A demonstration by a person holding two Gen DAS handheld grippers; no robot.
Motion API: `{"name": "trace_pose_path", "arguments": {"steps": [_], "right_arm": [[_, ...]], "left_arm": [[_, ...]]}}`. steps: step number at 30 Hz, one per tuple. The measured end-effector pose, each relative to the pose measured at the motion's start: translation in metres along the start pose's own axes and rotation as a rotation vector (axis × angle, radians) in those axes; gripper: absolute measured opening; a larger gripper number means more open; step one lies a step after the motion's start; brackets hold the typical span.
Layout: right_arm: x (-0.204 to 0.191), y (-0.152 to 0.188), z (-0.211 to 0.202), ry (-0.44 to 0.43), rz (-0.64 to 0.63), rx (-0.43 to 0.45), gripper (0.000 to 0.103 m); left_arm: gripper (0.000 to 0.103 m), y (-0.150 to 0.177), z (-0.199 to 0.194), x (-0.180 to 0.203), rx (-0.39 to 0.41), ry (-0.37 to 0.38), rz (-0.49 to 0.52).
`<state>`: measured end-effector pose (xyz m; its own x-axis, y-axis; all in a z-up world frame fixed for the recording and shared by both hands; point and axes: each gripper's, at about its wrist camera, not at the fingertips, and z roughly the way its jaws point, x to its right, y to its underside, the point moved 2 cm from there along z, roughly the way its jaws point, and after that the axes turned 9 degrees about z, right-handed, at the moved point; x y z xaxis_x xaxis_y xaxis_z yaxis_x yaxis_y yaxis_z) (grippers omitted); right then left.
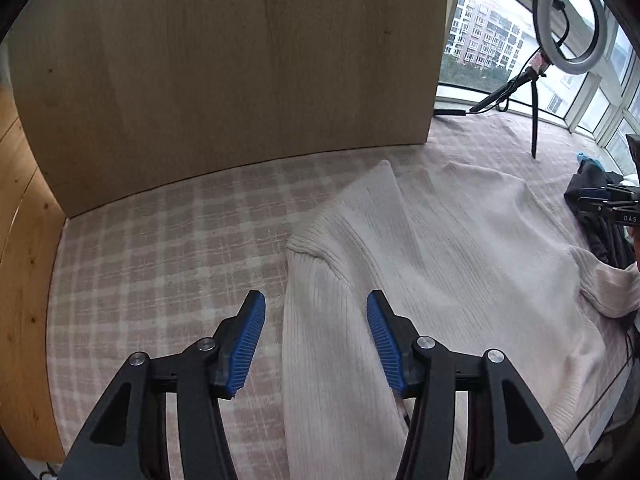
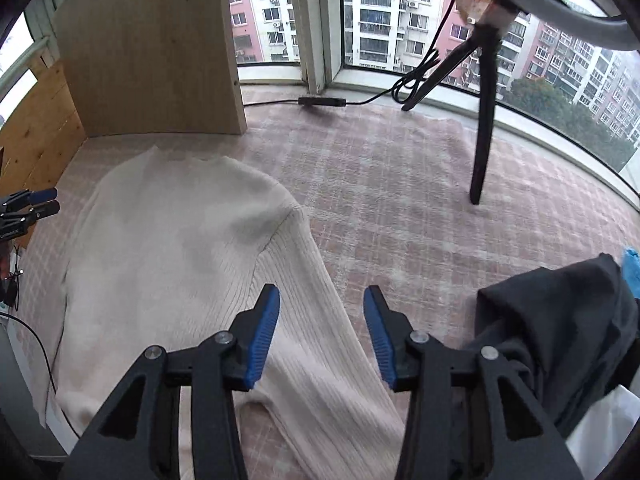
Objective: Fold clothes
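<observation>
One cream ribbed sweater point(image 1: 460, 248) lies spread flat on the pink checked blanket point(image 1: 160, 240), its two sleeves running down toward the cameras. Two hand-held grippers hover above it: the left hand-held gripper point(image 1: 316, 300) and the right hand-held gripper point(image 2: 322, 294), each with jaws apart and holding nothing. One dark garment point(image 2: 560, 320) is heaped beside it, and one ring light point(image 1: 570, 20) stands near the window.

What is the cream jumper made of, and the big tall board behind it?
The cream ribbed jumper looks like soft knitted yarn, perhaps wool or cotton: fine raised ribs run down its sleeve and body, with a matte surface. The tall pale board looks like wood or wood-effect laminate: faint grain lines and small dark knots, smooth and dull.
</observation>
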<state>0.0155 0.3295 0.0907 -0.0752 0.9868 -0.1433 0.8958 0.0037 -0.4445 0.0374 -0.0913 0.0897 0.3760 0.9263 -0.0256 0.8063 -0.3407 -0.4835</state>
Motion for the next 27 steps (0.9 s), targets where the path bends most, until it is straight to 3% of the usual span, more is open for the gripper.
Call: {"name": "trace_pose_path", "arguments": {"steps": [7,8,9,12,14,15,18,22,25,27], "right_arm": [[-0.005,-0.027,0.064,-0.074,0.04,-0.081,0.044],[-0.008,-0.03,0.07,-0.077,0.031,-0.085,0.044],[-0.01,-0.033,0.075,-0.075,0.019,-0.087,0.044],[-0.018,-0.038,0.089,-0.094,-0.023,-0.083,0.044],[-0.023,-0.038,0.091,-0.127,-0.048,-0.067,0.031],[-0.026,-0.037,0.09,-0.136,-0.06,-0.06,0.013],[-0.03,-0.034,0.074,-0.14,-0.097,-0.001,0.011],[-0.012,-0.05,0.02,-0.14,-0.065,0.156,0.009],[0.007,-0.067,-0.006,-0.103,-0.01,0.259,0.009],[0.016,-0.074,0.006,-0.064,0.01,0.231,0.009]], "left_arm": [[0.047,-0.017,0.054,0.007,-0.075,0.028,0.0],[0.043,-0.017,0.059,0.009,-0.087,0.024,0.003],[0.027,-0.018,0.063,0.01,-0.097,0.02,0.009],[0.009,-0.018,0.06,0.015,-0.063,0.009,0.03],[0.008,-0.018,0.05,0.016,-0.027,-0.02,0.047],[0.007,-0.018,0.043,0.015,-0.011,-0.035,0.051],[0.007,-0.025,0.011,0.003,0.046,-0.066,0.04],[0.006,-0.047,-0.03,-0.011,0.151,-0.108,0.037],[0.007,-0.06,-0.02,-0.019,0.175,-0.119,0.014],[0.007,-0.064,0.012,-0.022,0.107,-0.094,-0.004]]}}
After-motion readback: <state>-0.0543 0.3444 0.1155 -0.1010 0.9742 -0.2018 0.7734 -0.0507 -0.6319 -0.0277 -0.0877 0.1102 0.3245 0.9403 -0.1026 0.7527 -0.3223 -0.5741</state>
